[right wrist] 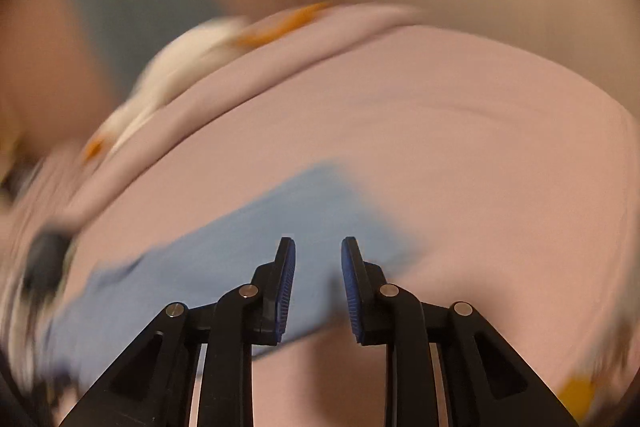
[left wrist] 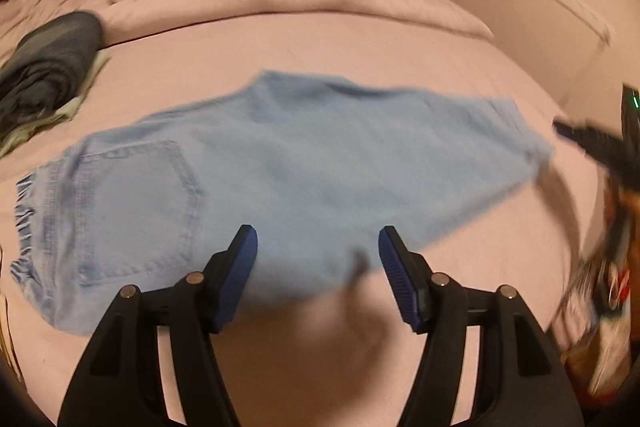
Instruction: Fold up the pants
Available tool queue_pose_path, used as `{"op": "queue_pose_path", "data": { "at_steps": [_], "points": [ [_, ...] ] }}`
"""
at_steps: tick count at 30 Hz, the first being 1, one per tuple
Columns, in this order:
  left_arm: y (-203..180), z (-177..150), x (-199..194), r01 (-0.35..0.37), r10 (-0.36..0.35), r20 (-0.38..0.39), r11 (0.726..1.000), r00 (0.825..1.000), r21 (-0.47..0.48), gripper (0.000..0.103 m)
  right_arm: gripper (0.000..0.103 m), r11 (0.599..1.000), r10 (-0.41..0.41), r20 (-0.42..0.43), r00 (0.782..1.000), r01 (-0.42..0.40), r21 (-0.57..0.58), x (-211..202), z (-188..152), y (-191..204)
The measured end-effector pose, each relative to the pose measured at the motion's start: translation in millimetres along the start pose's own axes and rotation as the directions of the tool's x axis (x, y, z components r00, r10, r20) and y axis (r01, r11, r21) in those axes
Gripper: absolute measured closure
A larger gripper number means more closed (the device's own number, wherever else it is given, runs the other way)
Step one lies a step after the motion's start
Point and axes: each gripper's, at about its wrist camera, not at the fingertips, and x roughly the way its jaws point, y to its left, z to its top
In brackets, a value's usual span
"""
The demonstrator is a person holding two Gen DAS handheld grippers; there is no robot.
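The pants [left wrist: 280, 179] lie on the bed [left wrist: 360, 39], seemingly folded once lengthwise. Both the left tool [left wrist: 318, 251] and right tool [right wrist: 318, 259] hover above them, fingers apart, holding nothing; further folds likely remain.

The left claw [left wrist: 318, 247] is hanging with its two blue fingers [left wrist: 236, 279] wide apart, holding nothing. The right claw [right wrist: 318, 259] is hanging too (its fingers [right wrist: 286, 287] are closer together), gripping nothing between them.
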Motion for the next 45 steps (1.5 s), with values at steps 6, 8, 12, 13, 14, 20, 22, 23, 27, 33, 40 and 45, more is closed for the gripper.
{"op": "queue_pose_path", "data": {
  "at_steps": [6,8,12,13,14,20,22,23,27,33,40,45],
  "points": [
    [42,-5,26,-0.077,0.071,-0.044,0.989,0.996,-0.129,0.040,0.079,0.858,0.189,-0.238,0.953,-0.278,-0.431,69,-47,148],
    [52,-18,27,-0.061,0.056,-0.044,0.992,0.997,-0.111,0.043,0.079,0.783,0.188,-0.296,0.936,-0.325,-0.530,81,-69,176],
    [63,-28,8,-0.034,0.033,-0.006,0.995,0.999,-0.091,0.043,0.079,0.627,0.091,-0.326,0.941,-0.308,-0.715,76,-110,196],
    [67,-26,4,-0.037,0.037,-0.002,0.994,0.999,-0.102,0.043,0.079,0.616,0.084,-0.352,0.932,-0.326,-0.717,74,-110,195],
    [69,-25,0,-0.041,0.041,0.000,0.993,0.999,-0.110,0.043,0.079,0.612,0.086,-0.383,0.920,-0.352,-0.708,74,-106,195],
    [77,-9,-22,-0.103,0.115,0.111,0.989,0.987,-0.110,0.036,0.079,0.741,0.266,-0.376,0.887,-0.438,-0.509,92,-44,207],
    [87,-9,-19,-0.138,0.151,0.104,0.982,0.983,-0.127,0.035,0.079,0.779,0.253,-0.373,0.893,-0.416,-0.469,127,-26,221],
    [96,-10,-15,-0.150,0.163,0.085,0.978,0.983,-0.143,0.035,0.079,0.794,0.233,-0.380,0.895,-0.401,-0.458,142,-20,227],
    [119,-19,-5,-0.149,0.158,0.038,0.973,0.987,-0.176,0.037,0.085,0.846,0.142,-0.435,0.889,-0.337,-0.412,218,-4,254],
    [116,-10,1,-0.142,0.148,0.024,0.977,0.989,-0.160,0.025,0.099,0.912,0.102,-0.397,0.912,-0.245,-0.329,249,15,257],
    [112,-11,3,-0.136,0.142,0.035,0.981,0.989,-0.138,0.019,0.099,0.802,0.268,-0.391,0.880,-0.429,-0.416,191,8,296],
    [105,-12,9,-0.172,0.175,0.029,0.980,0.984,-0.098,0.014,0.099,0.772,0.182,-0.467,0.866,-0.420,-0.478,232,-19,329]
  ]
}}
